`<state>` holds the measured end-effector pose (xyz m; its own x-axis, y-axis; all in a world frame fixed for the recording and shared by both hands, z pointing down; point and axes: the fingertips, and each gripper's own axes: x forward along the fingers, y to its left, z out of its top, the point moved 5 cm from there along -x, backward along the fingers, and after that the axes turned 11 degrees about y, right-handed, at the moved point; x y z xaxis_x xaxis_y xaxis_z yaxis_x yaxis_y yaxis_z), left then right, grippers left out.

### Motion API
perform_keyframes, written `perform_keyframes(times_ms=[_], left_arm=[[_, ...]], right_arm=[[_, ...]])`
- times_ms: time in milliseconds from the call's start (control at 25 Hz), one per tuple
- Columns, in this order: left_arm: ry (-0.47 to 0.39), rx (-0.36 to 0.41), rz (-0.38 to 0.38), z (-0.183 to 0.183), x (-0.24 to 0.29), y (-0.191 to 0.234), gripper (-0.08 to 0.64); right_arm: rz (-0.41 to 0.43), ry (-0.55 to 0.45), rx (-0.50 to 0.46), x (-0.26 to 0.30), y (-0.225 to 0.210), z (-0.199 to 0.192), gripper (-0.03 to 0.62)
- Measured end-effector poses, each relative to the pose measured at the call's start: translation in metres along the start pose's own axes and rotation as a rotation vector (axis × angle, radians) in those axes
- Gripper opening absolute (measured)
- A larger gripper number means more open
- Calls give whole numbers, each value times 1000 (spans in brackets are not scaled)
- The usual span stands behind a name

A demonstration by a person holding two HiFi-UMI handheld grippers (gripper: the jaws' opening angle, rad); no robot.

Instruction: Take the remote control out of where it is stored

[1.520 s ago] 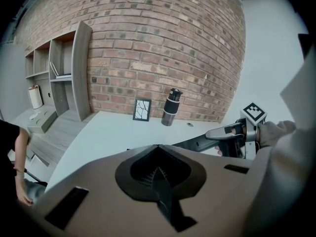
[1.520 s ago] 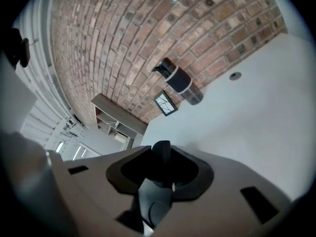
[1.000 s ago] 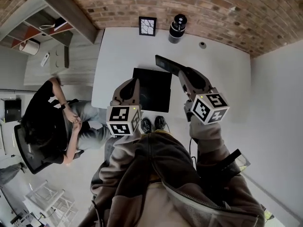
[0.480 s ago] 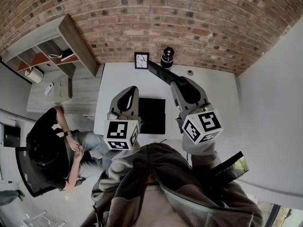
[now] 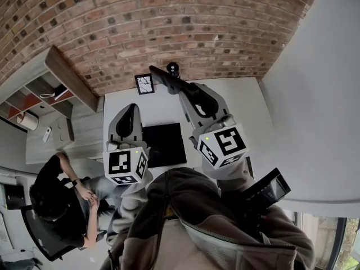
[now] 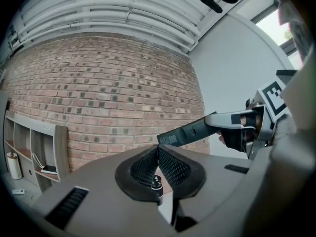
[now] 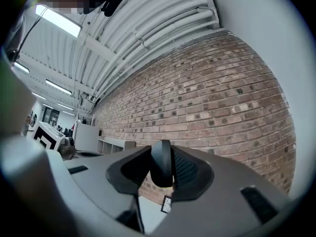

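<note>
The remote control (image 5: pixel 164 76) is a long black bar. It sticks out up and to the left from my right gripper (image 5: pixel 188 90), which is shut on its near end and holds it in the air above the white table (image 5: pixel 236 103). In the right gripper view the remote (image 7: pixel 162 163) shows end-on, pinched between the pads. In the left gripper view the remote (image 6: pixel 190 131) juts left from the right gripper (image 6: pixel 243 130). My left gripper (image 5: pixel 127 110) hovers to the left over the table, its jaws (image 6: pixel 158 154) shut with nothing between them.
A flat black case (image 5: pixel 163 145) lies on the table below both grippers. A small picture frame (image 5: pixel 144 84) and a dark cylinder (image 5: pixel 172 69) stand at the brick wall. Open shelves (image 5: pixel 42 97) are at the left. A person (image 5: pixel 59 201) sits beside the table.
The right gripper has lifted the remote higher and carried it left, toward the brick wall. The left gripper has shifted left. The head view has swung up toward the wall.
</note>
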<state>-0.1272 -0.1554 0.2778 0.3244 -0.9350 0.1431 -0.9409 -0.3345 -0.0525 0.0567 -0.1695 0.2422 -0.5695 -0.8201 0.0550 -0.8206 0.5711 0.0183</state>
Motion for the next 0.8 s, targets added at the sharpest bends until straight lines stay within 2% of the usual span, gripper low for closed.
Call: perform_keyframes(times_ms=[280, 800], left_arm=[[-15, 19, 1, 5, 0, 2, 6], [8, 4, 12, -2, 5, 6, 6]], right_arm=[[-28, 9, -54, 3, 3, 0, 115], [1, -11, -42, 6, 4, -1, 115]])
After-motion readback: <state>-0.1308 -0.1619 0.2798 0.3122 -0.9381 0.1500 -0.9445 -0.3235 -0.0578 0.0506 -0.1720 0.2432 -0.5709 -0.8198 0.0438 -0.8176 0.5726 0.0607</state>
